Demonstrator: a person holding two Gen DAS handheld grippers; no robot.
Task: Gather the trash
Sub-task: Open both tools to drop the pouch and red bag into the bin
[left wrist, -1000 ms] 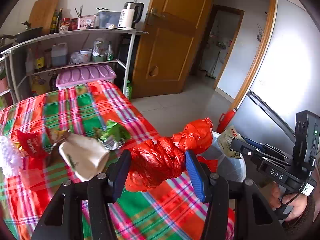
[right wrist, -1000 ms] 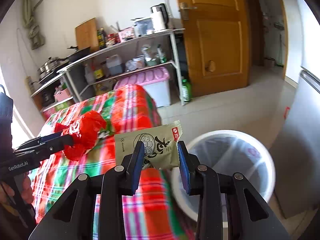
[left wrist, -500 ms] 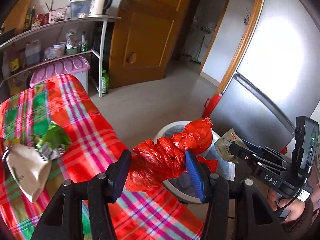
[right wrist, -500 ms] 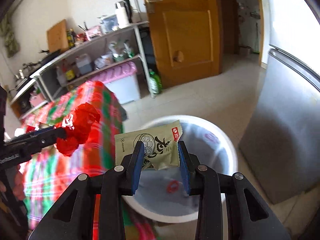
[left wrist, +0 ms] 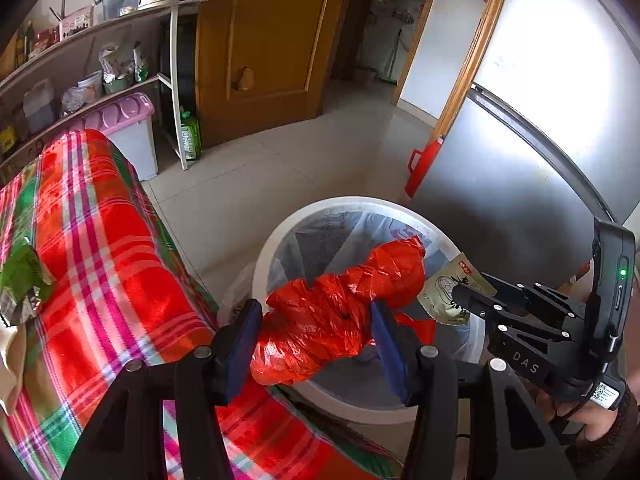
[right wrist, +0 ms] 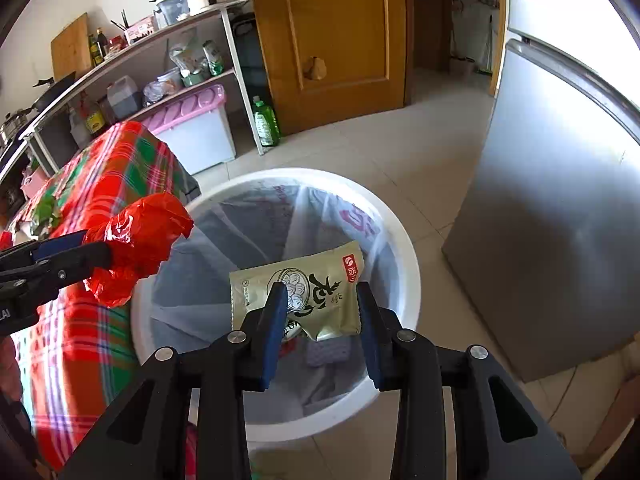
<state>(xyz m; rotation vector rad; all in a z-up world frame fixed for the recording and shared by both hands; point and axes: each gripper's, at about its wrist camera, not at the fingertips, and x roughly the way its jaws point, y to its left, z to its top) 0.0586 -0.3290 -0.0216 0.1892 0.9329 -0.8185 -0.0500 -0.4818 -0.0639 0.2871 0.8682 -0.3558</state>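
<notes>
Left tongs (left wrist: 316, 344) clamp the crumpled red bag (left wrist: 340, 312), light and springy, best pinched mid-bundle. Right tongs (right wrist: 320, 320), just easing apart, barely pinch the slick, flimsy green packet (right wrist: 304, 288) over the bin (right wrist: 400, 240).

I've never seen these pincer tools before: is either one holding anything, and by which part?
Yes. The left gripper clamps a crumpled red plastic bag around its middle. The right gripper holds a green snack packet by its lower edge, above the white bin.
</notes>
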